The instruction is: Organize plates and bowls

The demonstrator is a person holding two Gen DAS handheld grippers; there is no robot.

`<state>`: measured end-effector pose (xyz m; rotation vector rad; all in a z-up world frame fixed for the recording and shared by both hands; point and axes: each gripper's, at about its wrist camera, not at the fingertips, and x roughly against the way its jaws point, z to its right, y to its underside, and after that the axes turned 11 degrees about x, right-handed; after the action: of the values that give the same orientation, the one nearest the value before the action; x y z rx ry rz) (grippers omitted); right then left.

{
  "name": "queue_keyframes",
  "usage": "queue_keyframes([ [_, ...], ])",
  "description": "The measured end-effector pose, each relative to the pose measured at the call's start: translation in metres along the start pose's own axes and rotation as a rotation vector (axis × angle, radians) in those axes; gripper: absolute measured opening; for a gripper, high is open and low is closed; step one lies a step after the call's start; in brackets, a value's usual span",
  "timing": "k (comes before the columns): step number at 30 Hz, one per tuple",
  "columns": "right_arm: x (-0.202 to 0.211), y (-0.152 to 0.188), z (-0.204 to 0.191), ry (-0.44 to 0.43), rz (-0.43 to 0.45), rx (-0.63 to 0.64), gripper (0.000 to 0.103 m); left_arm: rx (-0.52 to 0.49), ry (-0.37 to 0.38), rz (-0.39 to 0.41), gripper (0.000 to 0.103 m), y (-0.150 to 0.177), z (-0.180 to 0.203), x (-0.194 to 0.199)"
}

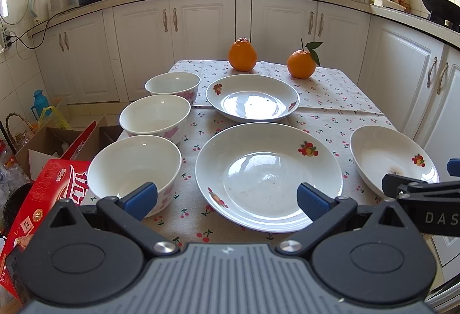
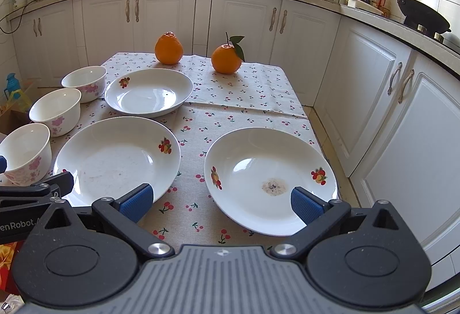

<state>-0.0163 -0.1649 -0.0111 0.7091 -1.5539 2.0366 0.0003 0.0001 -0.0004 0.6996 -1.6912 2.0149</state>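
Three white plates with fruit prints lie on the cherry tablecloth: a near middle plate (image 1: 268,174) (image 2: 118,159), a far plate (image 1: 252,98) (image 2: 148,92) and a right plate (image 1: 392,159) (image 2: 270,180) with a brown stain. Three white bowls with pink flowers stand in a row on the left: near (image 1: 135,170) (image 2: 24,154), middle (image 1: 155,117) (image 2: 56,110), far (image 1: 173,85) (image 2: 84,79). My left gripper (image 1: 227,200) is open and empty over the near table edge. My right gripper (image 2: 221,202) is open and empty by the right plate.
Two oranges (image 1: 242,54) (image 1: 301,64) sit at the table's far edge. A red carton (image 1: 37,204) and open cardboard boxes (image 1: 54,141) stand on the floor to the left. White cabinets (image 2: 402,124) run close along the right and back.
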Motion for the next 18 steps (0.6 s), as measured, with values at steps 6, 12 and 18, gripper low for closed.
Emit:
queue_keyframes([
  [6, 0.0001, 0.0001, 0.0001, -0.001, 0.001, 0.001, 0.103, 0.0, 0.001, 0.0, 0.102, 0.0, -0.0002, 0.0],
  [12, 0.0003, 0.0001, 0.0001, -0.001, 0.002, 0.003, 0.103, -0.001, 0.001, 0.0, 0.102, 0.0, -0.0002, 0.0],
  [18, 0.0014, -0.0005, -0.0004, -0.003, 0.004, 0.007, 0.103, 0.0, 0.001, 0.0, 0.102, -0.0001, -0.0003, 0.0],
])
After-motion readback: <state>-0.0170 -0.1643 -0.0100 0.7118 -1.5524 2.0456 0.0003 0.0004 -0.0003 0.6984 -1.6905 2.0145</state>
